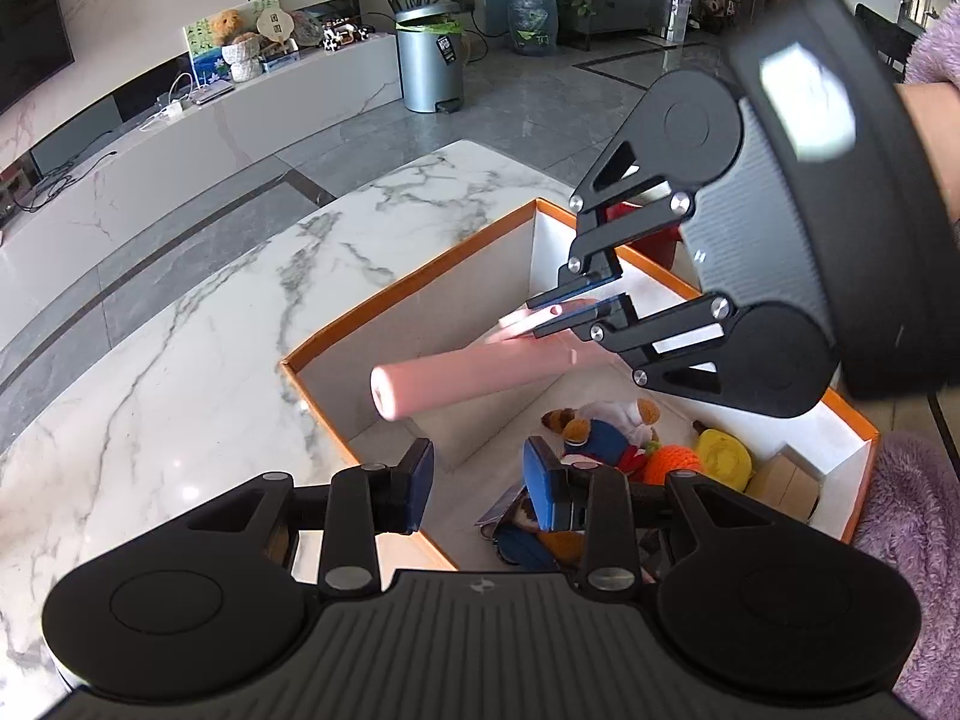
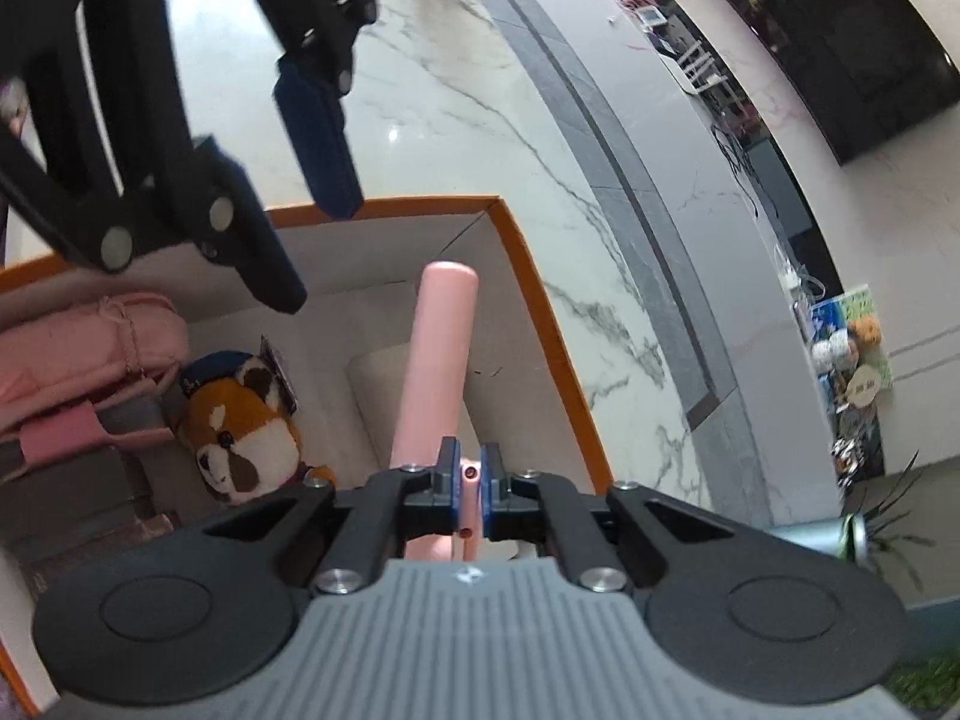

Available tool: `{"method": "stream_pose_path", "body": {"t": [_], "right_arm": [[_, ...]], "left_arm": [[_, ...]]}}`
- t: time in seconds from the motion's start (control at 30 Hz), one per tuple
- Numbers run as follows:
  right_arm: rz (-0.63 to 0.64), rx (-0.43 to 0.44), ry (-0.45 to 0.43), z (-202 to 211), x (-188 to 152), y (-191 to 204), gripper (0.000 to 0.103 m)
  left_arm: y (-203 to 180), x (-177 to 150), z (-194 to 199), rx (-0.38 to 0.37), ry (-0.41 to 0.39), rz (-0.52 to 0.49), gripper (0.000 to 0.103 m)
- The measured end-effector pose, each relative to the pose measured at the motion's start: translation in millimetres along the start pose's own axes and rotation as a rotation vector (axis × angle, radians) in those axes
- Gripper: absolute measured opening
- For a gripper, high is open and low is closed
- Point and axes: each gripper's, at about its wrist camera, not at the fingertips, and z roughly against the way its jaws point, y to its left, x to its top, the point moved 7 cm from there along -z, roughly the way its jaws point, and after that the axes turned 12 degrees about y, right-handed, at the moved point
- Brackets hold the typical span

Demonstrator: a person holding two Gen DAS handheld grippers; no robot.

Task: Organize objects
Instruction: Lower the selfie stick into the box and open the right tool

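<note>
Pink tube [image 1: 468,375] over orange-rimmed box [image 1: 414,276], marble table [image 1: 210,330].

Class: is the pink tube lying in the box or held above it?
Held: the right gripper is shut on the pink tube, above the box floor.

- The left tool [image 1: 477,489] has its two blue-padded fingers [image 1: 420,483] spread well apart, with nothing between them.
- The right tool [image 2: 471,495] has its fingers drawn close together, pinched on a thin pink part.
- In the left wrist view, the right tool reaches in from the right side, angled downward, a bare wrist [image 1: 927,138] behind it.
</note>
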Motion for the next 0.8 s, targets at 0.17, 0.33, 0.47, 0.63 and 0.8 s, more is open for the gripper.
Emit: {"method": "stream_pose_path", "body": {"t": [0.17,0.33,0.47,0.63,0.8], "right_arm": [[0.144,-0.07,0.03,-13.9,1.5,19.7,0.005],[0.144,-0.095,0.065,-28.9,-3.3,28.0,0.005],[0.192,-0.12,0.045,-29.6,-5.4,38.6,0.006],[0.351,-0.171,0.021,-29.4,-16.3,57.0,0.006],[0.553,-0.264,-0.015,-27.8,-31.3,77.1,0.007]], "left_arm": [[5.9,-0.6,-3.7,0.001,-0.01,0.002,0.039],[10.2,-2.9,-5.8,0.009,-0.012,0.004,0.039],[11.5,-2.9,-6.0,0.01,-0.014,0.009,0.039],[11.6,-7.6,-4.6,0.014,-0.012,0.006,0.039],[9.0,-9.7,-3.8,0.019,-0.008,-0.001,0.039]]}}
